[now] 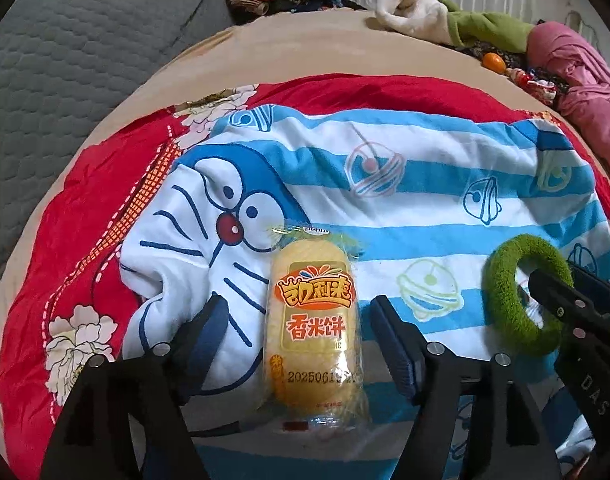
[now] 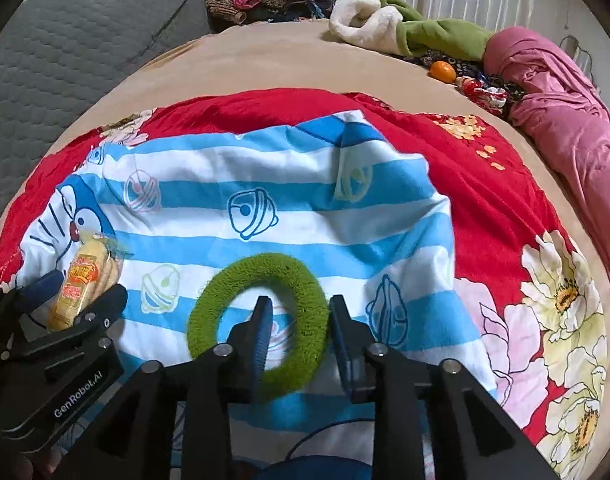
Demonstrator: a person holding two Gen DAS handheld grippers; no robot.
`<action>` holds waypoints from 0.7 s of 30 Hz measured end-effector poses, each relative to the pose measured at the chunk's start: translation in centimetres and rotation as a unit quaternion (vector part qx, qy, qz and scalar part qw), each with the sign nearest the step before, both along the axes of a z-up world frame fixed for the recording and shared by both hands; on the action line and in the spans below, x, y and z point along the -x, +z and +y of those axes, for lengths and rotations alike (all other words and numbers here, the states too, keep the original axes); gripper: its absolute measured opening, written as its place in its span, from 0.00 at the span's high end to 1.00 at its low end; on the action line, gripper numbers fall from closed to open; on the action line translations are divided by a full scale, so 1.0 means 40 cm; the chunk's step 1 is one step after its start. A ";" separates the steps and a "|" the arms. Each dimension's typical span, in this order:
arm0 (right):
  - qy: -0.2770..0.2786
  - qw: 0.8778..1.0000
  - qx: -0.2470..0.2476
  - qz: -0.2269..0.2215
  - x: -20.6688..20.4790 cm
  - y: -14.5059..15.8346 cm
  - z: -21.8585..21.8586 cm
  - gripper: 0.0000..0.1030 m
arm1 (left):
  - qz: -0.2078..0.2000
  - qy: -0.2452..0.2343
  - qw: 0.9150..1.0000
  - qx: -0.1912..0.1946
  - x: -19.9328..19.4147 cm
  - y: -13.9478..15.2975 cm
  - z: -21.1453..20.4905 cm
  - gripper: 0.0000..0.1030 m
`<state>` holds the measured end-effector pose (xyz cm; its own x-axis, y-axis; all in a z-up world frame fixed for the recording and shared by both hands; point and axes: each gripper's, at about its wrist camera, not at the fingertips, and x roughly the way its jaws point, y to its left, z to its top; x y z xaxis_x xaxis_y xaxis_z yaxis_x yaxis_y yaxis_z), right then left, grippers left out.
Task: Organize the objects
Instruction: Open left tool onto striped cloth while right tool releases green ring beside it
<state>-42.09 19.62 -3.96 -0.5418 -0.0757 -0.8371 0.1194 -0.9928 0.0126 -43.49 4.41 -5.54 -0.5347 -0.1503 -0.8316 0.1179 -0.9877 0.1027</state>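
My left claw is spread around the snack pack. My right claw, also spread, straddles the green ring. Next I should squeeze both.

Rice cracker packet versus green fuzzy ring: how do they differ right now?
The rice cracker packet is a long yellow printed wrapper; the green fuzzy ring is a plain hoop. The packet lies between the left gripper's open fingers; the ring's band sits between the right gripper's fingers, one finger inside the hole. Both rest on the striped cartoon blanket.
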 end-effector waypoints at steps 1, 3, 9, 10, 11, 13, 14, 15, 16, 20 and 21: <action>0.000 1.000 0.004 0.001 -0.001 0.002 0.001 0.62 | -0.002 -0.002 1.000 -0.003 0.000 0.000 0.000 0.26; -0.004 1.000 0.014 0.002 -0.005 0.010 0.006 0.53 | -0.005 -0.003 1.000 -0.001 -0.002 0.001 0.002 0.25; -0.006 1.000 0.021 0.004 -0.011 0.024 0.015 0.49 | -0.014 -0.005 1.000 -0.015 -0.006 0.011 -0.002 0.23; -0.007 1.000 0.023 0.004 -0.013 0.025 0.018 0.49 | -0.014 -0.008 1.000 -0.017 -0.008 0.013 0.000 0.22; -0.009 1.000 0.023 0.005 -0.016 0.028 0.021 0.49 | -0.018 -0.010 1.000 -0.016 -0.008 0.015 0.001 0.20; -0.009 1.000 0.026 0.005 -0.019 0.030 0.025 0.49 | -0.024 -0.008 1.000 -0.005 -0.009 0.021 0.002 0.19; -0.010 1.000 0.026 0.005 -0.021 0.032 0.027 0.49 | -0.024 -0.008 1.000 -0.006 -0.011 0.027 0.001 0.18; -0.010 1.000 0.027 0.005 -0.022 0.034 0.030 0.49 | -0.024 -0.006 1.000 -0.005 -0.012 0.034 0.000 0.16; -0.011 1.000 0.028 0.006 -0.024 0.038 0.031 0.49 | -0.024 -0.005 1.000 -0.006 -0.013 0.039 -0.002 0.15; -0.013 0.999 0.030 0.010 -0.030 0.051 0.036 0.49 | -0.024 -0.010 0.999 -0.032 -0.024 0.063 -0.006 0.00; -0.011 0.999 0.029 0.011 -0.033 0.055 0.034 0.49 | -0.022 -0.012 0.999 -0.036 -0.028 0.069 -0.007 0.00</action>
<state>-40.77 20.98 -1.77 -0.5628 -0.1118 -0.8190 0.0981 -0.9928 0.0681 -42.35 4.13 -2.78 -0.5005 -0.0778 -0.8622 0.0919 -0.9951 0.0365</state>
